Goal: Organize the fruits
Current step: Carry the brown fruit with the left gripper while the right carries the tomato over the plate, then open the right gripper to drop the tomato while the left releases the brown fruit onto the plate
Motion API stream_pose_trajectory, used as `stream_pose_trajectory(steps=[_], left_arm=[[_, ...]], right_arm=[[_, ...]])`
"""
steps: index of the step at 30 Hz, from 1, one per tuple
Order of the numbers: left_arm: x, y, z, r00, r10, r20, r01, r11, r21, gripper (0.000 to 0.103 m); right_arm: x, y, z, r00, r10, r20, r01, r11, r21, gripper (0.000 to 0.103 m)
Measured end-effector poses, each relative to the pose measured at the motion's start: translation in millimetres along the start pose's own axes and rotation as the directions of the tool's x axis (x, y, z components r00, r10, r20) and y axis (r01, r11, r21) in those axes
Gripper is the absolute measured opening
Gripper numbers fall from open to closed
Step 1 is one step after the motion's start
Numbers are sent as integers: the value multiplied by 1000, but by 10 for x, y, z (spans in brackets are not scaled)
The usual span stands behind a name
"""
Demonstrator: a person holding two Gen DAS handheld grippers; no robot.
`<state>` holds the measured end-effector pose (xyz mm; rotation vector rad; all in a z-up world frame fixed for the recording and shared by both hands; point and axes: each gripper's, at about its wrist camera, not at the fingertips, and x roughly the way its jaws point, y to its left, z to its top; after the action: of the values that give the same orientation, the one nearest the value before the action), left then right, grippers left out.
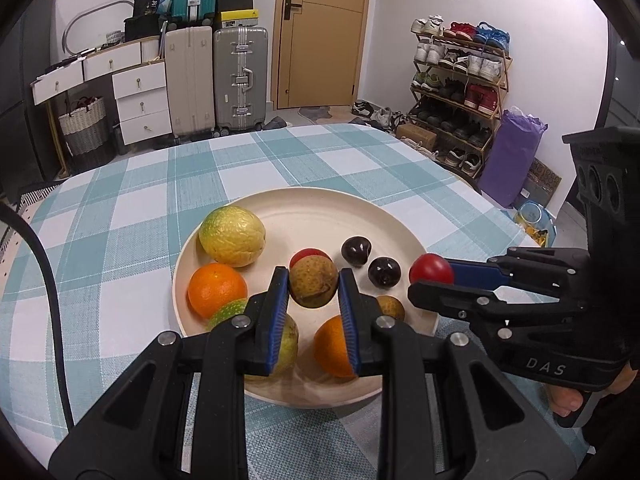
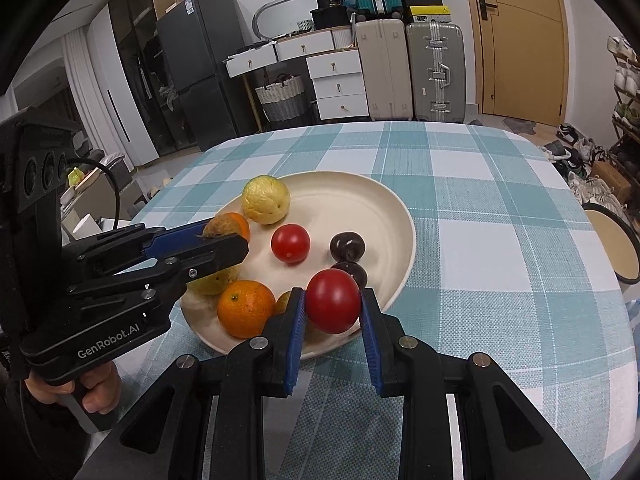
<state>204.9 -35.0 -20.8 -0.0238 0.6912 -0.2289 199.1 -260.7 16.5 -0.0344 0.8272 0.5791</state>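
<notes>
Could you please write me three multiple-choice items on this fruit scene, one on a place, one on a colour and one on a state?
1. Where do the two dark plums lie?
A. in a cup
B. on the plate
C. in a bowl

2. What colour is the round fruit in the right gripper?
A. yellow
B. green
C. red

3. In what state is the left gripper?
A. shut on a brown fruit
B. open and empty
C. shut on a banana

Answers:
1 B, since both plums sit on the plate's cream surface.
2 C, since the fruit between the blue pads is plainly red.
3 A, since its pads press on both sides of the brown fruit, above the plate.
</notes>
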Motion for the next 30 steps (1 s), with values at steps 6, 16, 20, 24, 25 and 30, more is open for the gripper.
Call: stream_pose_trajectory(steps=[6, 16, 20, 24, 25, 30], left_arm=[[20, -32, -29, 1000, 8, -2, -8, 1000, 15, 22], [-57, -42, -38, 1000, 3, 13, -3, 1000, 14, 23], [-133, -46, -47, 999, 38, 25, -39, 999, 27, 37], [-337, -57, -91, 997, 49, 67, -51, 998, 29, 67], [-402, -57, -114, 995, 54, 82, -57, 998, 28, 78], [-692, -51, -245, 991, 71, 118, -74, 997, 22, 90]], right_arm=[[32, -1, -3, 1000, -4, -2, 4, 1000, -7, 28], [-89, 3, -47, 999, -28, 25, 29, 999, -32, 44], [-190, -15, -85, 998, -41, 43, 42, 999, -32, 54], [-305, -76, -136, 997, -35, 75, 36, 999, -5, 76], [-337, -91, -150, 996, -29, 87, 29, 1000, 2, 82], [-502, -103, -199, 990, -5, 138, 3, 1000, 16, 103]])
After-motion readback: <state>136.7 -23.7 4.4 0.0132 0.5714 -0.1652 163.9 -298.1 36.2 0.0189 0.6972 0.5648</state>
